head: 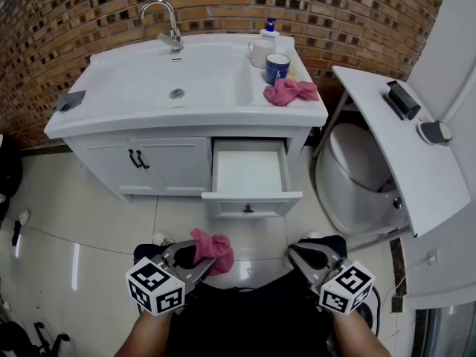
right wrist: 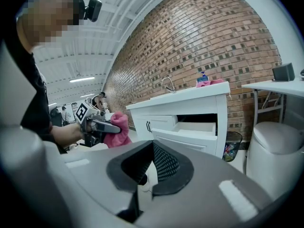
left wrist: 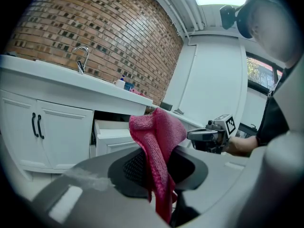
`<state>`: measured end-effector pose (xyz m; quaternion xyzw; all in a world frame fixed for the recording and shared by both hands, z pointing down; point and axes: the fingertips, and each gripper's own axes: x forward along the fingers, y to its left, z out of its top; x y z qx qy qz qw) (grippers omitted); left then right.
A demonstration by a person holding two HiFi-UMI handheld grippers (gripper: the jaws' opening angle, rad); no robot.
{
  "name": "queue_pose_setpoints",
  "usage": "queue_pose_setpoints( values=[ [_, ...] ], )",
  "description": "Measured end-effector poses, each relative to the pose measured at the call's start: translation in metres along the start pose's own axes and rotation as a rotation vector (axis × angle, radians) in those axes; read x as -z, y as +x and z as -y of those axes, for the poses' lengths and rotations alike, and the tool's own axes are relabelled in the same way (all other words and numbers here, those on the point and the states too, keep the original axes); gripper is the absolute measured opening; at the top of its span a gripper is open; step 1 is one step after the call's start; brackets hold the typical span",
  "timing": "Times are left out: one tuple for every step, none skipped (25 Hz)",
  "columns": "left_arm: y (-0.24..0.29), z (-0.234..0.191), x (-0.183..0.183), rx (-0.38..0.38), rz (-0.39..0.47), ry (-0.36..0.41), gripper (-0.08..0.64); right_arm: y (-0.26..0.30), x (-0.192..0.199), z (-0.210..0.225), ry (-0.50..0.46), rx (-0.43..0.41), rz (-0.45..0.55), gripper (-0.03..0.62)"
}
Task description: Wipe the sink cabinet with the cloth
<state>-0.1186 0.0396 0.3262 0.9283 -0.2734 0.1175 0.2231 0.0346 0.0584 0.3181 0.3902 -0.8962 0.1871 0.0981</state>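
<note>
- Nearest, low in the head view: left gripper [head: 195, 262], jaws clamped on a pink cloth [head: 213, 249] bunched above the tips.
- Told only by the left gripper view: nubby terry weave, one fold standing up between the pads, a tail hanging down through them.
- Just to the right, apart from it: right gripper [head: 301, 259], jaws closed together with nothing between them, plain in the right gripper view.
- Farther on: white sink cabinet [head: 186, 117], one drawer [head: 249, 173] pulled open, double doors shut to its left.
- On the countertop's right end: a second pink cloth [head: 290, 91], crumpled, just beside a blue mug [head: 277, 67].
- Shown clearly only by the right gripper view: dark wastebasket [right wrist: 231, 151] on the floor past the cabinet's end.
- Farthest: chrome faucet [head: 167, 21] against the brick wall [head: 74, 21].
</note>
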Motion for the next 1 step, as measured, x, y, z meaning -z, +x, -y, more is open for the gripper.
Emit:
queue_pose_setpoints(
  values=[
    [-0.0002,-0.0001,-0.0011,-0.001,0.001,0.000,0.104,0.0000,-0.0003,0.0001,0.000,0.000,0.000,0.006]
  ],
)
